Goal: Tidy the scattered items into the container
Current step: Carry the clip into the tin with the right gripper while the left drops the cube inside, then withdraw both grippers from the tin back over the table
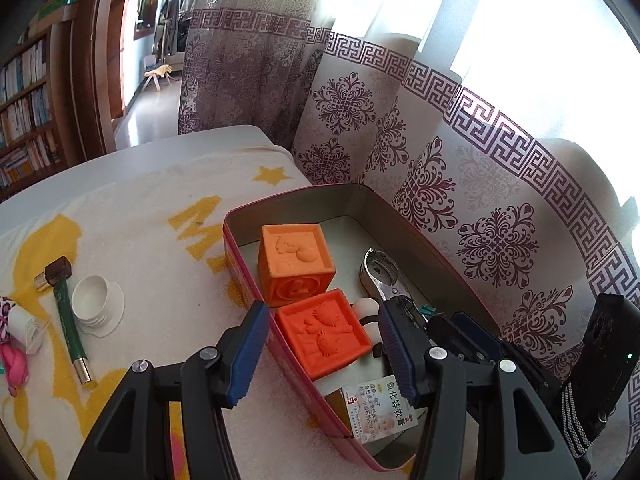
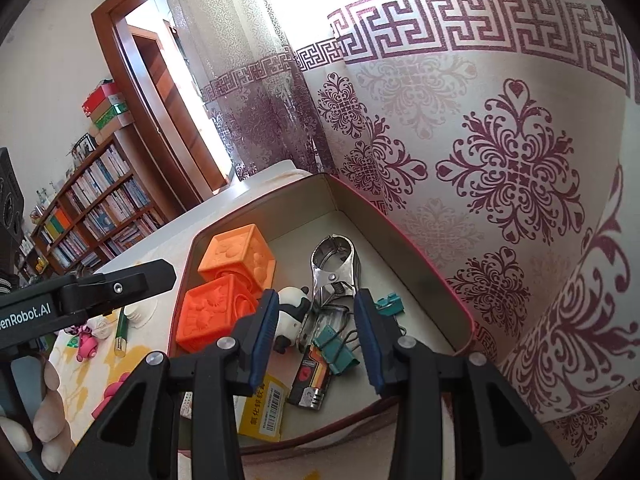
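Observation:
A red tin (image 1: pixel 304 196) (image 2: pixel 280 204) stands on the cloth by the curtain. Inside it lie two orange embossed cubes (image 1: pixel 294 264) (image 1: pixel 324 332) (image 2: pixel 240 256), metal pliers (image 1: pixel 380 276) (image 2: pixel 334 268), a panda figure (image 2: pixel 290 312), green binder clips (image 2: pixel 336 354), a lighter (image 2: pixel 310 380) and an ointment box (image 1: pixel 380 408) (image 2: pixel 262 412). My left gripper (image 1: pixel 323 312) hovers open over the tin's near wall, above the nearer cube, and its pads touch nothing. My right gripper (image 2: pixel 316 296) hangs open over the panda and pliers, holding nothing.
On the yellow-patterned cloth (image 1: pixel 160 240) left of the tin lie a green tube with gold ends (image 1: pixel 70 320), a white cap (image 1: pixel 94 300), a dark brown piece (image 1: pixel 58 268) and a pink toy (image 1: pixel 12 360) (image 2: pixel 86 346). The curtain (image 2: pixel 500 160) hangs right behind the tin. A person's hand (image 2: pixel 48 412) holds the left gripper.

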The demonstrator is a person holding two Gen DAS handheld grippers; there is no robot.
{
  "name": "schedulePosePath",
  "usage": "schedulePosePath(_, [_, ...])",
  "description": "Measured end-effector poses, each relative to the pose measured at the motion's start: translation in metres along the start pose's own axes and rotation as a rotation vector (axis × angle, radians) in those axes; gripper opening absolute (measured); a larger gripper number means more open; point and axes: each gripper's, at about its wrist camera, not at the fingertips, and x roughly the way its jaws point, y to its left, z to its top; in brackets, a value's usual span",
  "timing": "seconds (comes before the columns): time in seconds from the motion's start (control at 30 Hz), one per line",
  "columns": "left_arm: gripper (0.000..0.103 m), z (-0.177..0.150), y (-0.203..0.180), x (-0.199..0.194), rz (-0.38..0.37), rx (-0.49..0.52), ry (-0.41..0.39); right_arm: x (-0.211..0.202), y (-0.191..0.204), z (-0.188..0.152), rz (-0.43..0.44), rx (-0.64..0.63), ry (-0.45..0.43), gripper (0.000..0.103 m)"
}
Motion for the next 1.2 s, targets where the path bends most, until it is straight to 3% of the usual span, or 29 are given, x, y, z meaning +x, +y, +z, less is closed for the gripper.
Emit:
schedulePosePath(0.07, [0.058, -0.003, 0.008, -0.004, 0.008, -0.016, 0.001, -0.002, 0.000, 0.000, -0.002, 0.003, -0.013, 0.051])
schedulePosePath(0.13, [0.058, -0.006, 0.018, -0.009, 0.018, -0.034, 0.000, -0.006, 0.002, 0.000, -0.019, -0.006, -0.036, 0.074])
schedulePosePath(0.2, [0.059, -0.011, 0.029, -0.016, 0.032, -0.053, -0.006, -0.009, 0.006, -0.001, -0.032, -0.020, -0.056, 0.078])
schedulePosePath(0.27, [0.071, -0.016, 0.041, -0.024, 0.052, -0.072, -0.015, -0.010, 0.010, -0.002, -0.039, -0.040, -0.067, 0.078])
schedulePosePath(0.33, [0.076, -0.023, 0.055, -0.032, 0.077, -0.093, -0.031, -0.011, 0.014, -0.003, -0.043, -0.053, -0.070, 0.079])
schedulePosePath(0.77, [0.076, -0.070, 0.152, -0.064, 0.188, -0.276, -0.022, -0.017, 0.037, -0.010, -0.059, -0.088, -0.060, 0.081])
schedulePosePath(1.2, [0.076, -0.104, 0.218, -0.087, 0.226, -0.403, -0.032, -0.021, 0.102, -0.012, 0.017, -0.184, -0.033, 0.082])
